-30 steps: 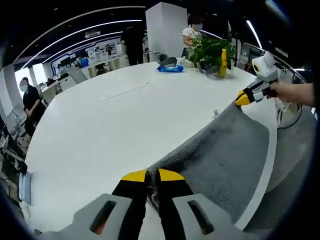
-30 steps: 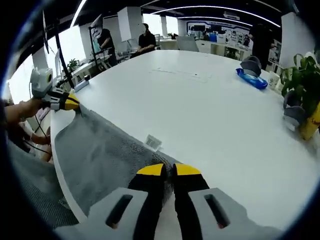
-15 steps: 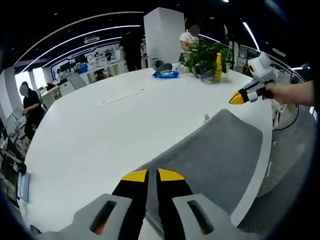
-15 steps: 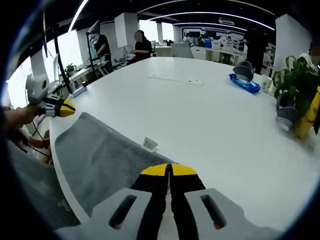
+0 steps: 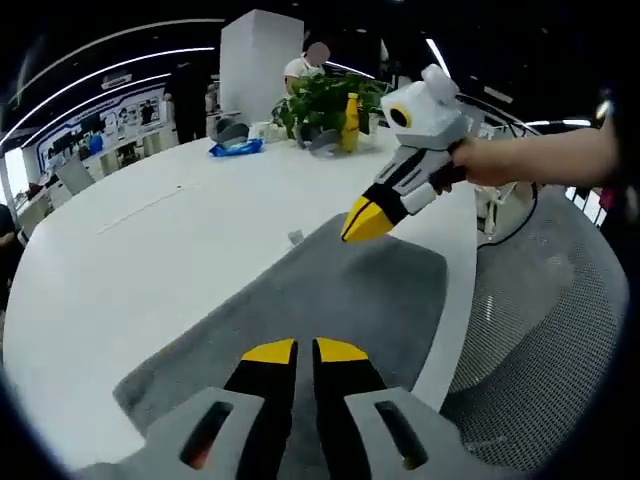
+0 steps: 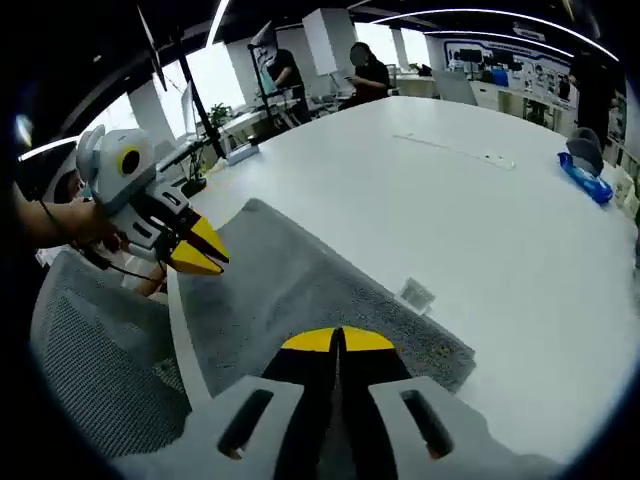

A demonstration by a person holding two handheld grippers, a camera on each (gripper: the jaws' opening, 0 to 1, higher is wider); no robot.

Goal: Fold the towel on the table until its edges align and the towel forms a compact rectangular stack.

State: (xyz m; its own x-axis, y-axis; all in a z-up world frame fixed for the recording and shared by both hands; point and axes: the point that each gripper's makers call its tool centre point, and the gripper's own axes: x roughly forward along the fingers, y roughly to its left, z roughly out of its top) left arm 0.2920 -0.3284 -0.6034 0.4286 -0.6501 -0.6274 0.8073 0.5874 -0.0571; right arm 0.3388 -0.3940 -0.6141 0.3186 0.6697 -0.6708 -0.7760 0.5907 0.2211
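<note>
A grey towel [image 5: 330, 290] lies flat along the near edge of the white table [image 5: 170, 230], with its white label [image 5: 295, 238] on the far side. My left gripper [image 5: 305, 352] hovers over the towel's middle with its jaws together and nothing between them. My right gripper [image 5: 362, 222], held by a hand, hangs shut just above the towel's far end. In the right gripper view, the towel [image 6: 300, 290] and its label [image 6: 416, 293] lie ahead of the shut right gripper [image 6: 340, 340]. The left gripper [image 6: 205, 258] hangs over the towel's far corner.
A grey mesh chair [image 5: 540, 350] sits right against the table edge and also shows in the right gripper view [image 6: 100, 350]. At the table's far end stand a potted plant [image 5: 318, 100], a yellow bottle [image 5: 350, 120] and a blue object [image 5: 235, 148]. People stand in the background.
Both grippers held the towel's corners stretched between them and have let go. The towel now lies flat. Both grippers have drawn closer together above it.
</note>
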